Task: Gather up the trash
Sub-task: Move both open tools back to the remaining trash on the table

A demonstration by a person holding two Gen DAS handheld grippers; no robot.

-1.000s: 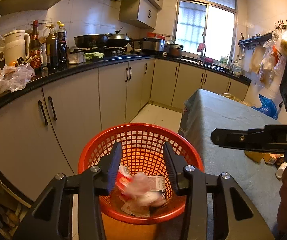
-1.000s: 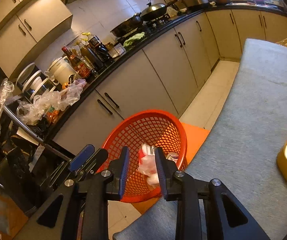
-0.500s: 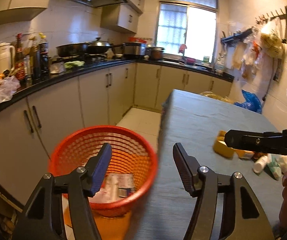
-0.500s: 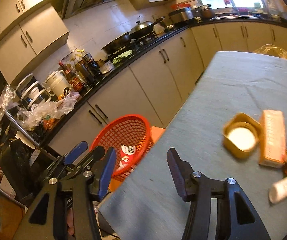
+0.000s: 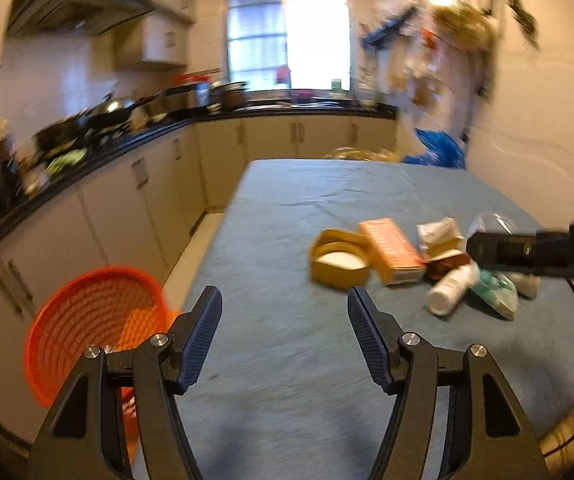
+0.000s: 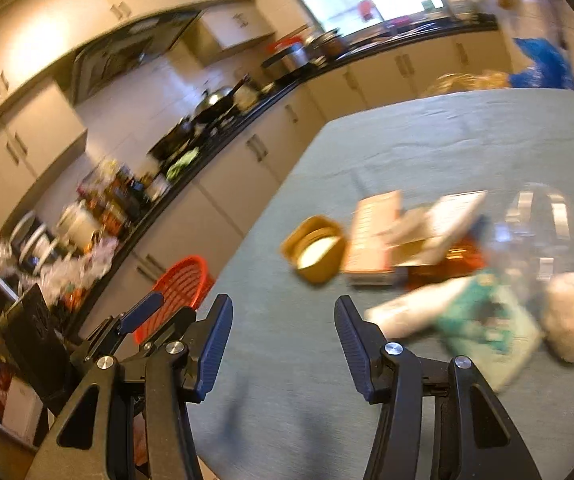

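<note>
Left gripper (image 5: 285, 336): jaws spread wide, nothing between them; it hangs above the near stretch of the table (image 5: 287, 248), aimed toward the trash heap ahead and to the right.
Right gripper (image 6: 283, 340): jaws wide apart too, carrying nothing; poised over the cloth with the pile just ahead and to its right.
Basket (image 5: 87, 320): orange mesh, standing off the table's left edge, low beside the cabinets; something pale shows near its bottom, too blurred to name.
Trash pile: clustered on the right half of the table; the yellow tub (image 5: 341, 262) is nearest the middle, touching the orange carton (image 5: 393, 250); beyond those lie a white bottle (image 5: 453, 290) on its side, a teal packet (image 6: 487, 320), a crumpled pale wad (image 6: 573, 316) and a clear plastic container (image 6: 535, 216).
Focus: both views are smeared, so edges in the pile are soft; which piece overlaps which is hard to call.
Stage, as I read it: both hands free and facing the pile, so a fresh pick looks due; plenty left on the cloth.
Risk one: the pieces lie against one another; closing on the carton could shove the tub or roll the bottle toward the table edge.
Risk two: the tub is open and broad; a pinch on its thin rim may slip or tip it.
Risk three: both grippers crowd the same heap; reaching together could knock fingers together or scatter the lighter scraps.
Risk four: the basket sits off the table's side; an early release would drop trash on the floor.
</note>
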